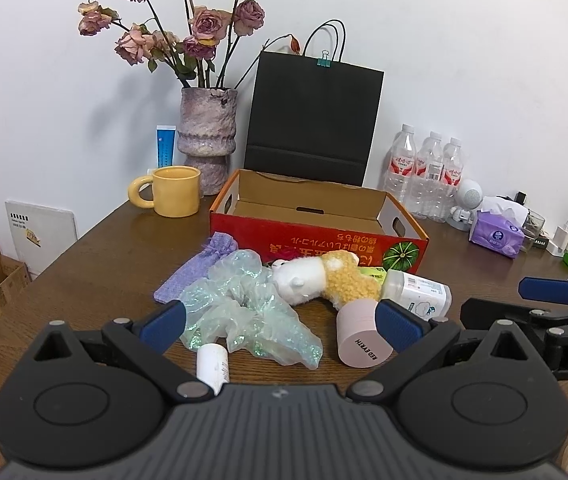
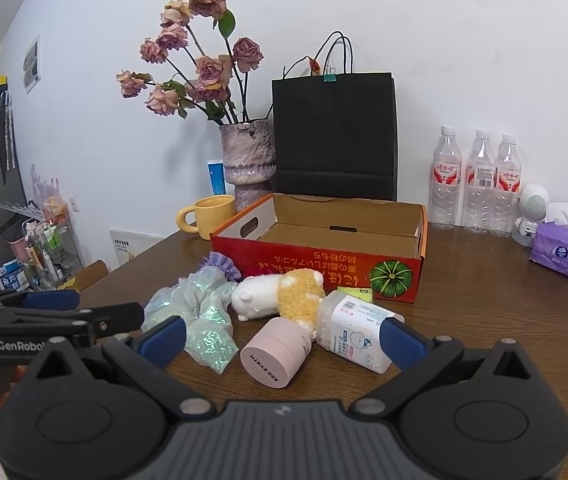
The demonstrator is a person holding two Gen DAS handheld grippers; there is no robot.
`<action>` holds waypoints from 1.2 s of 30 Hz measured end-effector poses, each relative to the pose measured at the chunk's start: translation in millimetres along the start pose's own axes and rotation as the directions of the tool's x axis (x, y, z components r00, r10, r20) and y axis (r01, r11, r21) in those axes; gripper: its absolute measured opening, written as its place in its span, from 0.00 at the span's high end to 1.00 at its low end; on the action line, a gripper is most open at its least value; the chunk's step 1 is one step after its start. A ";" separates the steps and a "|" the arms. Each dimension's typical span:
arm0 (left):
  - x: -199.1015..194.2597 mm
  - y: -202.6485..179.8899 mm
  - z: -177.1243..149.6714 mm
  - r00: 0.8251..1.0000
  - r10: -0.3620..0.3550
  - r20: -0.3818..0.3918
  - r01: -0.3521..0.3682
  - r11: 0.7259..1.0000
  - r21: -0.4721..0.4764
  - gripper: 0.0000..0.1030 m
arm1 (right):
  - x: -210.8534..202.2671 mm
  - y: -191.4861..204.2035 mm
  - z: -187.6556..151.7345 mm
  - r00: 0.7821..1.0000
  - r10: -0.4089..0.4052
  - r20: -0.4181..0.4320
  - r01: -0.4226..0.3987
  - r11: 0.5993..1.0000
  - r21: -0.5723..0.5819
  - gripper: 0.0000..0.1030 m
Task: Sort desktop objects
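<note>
An open red cardboard box (image 1: 323, 238) (image 2: 307, 258) stands mid-table with nothing inside it. In front of it lies a pile: an iridescent green scrunchie (image 1: 244, 308) (image 2: 200, 320), a purple pouch (image 1: 198, 268) (image 2: 224, 264), a white and yellow plush toy (image 1: 323, 280) (image 2: 280, 294), a pink jar (image 1: 359, 340) (image 2: 278, 354) on its side, a clear cotton-swab container (image 1: 419, 292) (image 2: 357, 332) and a small white bottle (image 1: 214, 366). My left gripper (image 1: 280, 328) is open just short of the scrunchie and jar. My right gripper (image 2: 282, 338) is open in front of the jar.
A yellow mug (image 1: 174, 190) (image 2: 212, 214), a vase of dried roses (image 1: 206, 136) (image 2: 248, 156) and a black paper bag (image 1: 311, 120) (image 2: 335, 136) stand behind the box. Three water bottles (image 1: 423, 172) (image 2: 479, 184), a small white robot figure (image 2: 531, 212) and a purple tissue pack (image 1: 495, 236) (image 2: 563, 252) are at the right.
</note>
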State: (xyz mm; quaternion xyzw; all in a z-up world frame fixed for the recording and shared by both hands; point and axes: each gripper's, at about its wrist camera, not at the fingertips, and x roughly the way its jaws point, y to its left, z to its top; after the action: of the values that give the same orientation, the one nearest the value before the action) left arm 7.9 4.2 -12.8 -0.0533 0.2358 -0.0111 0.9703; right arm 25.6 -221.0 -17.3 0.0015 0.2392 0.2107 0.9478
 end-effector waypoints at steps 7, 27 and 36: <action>4.3 1.7 -1.2 1.000 0.000 -0.021 0.000 1.000 -0.014 0.00 | 1.4 0.1 0.3 1.000 0.003 -0.002 -0.003 1.000 -0.002 0.00; 36.1 23.7 -13.4 0.993 0.031 -0.114 -0.039 0.997 -0.073 0.00 | 64.4 -31.1 -8.9 0.991 -0.018 -0.131 0.032 0.993 0.113 0.00; 60.8 42.9 -29.2 0.983 0.029 -0.180 -0.042 0.997 -0.067 0.03 | 99.2 -26.0 -22.6 0.985 0.047 -0.166 -0.026 0.991 0.128 0.08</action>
State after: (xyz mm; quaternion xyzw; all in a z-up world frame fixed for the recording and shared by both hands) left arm 48.4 41.2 -71.0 -0.0819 0.3232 0.0097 0.9427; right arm 104.7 -207.2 -84.9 0.0475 0.3313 0.2122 0.9181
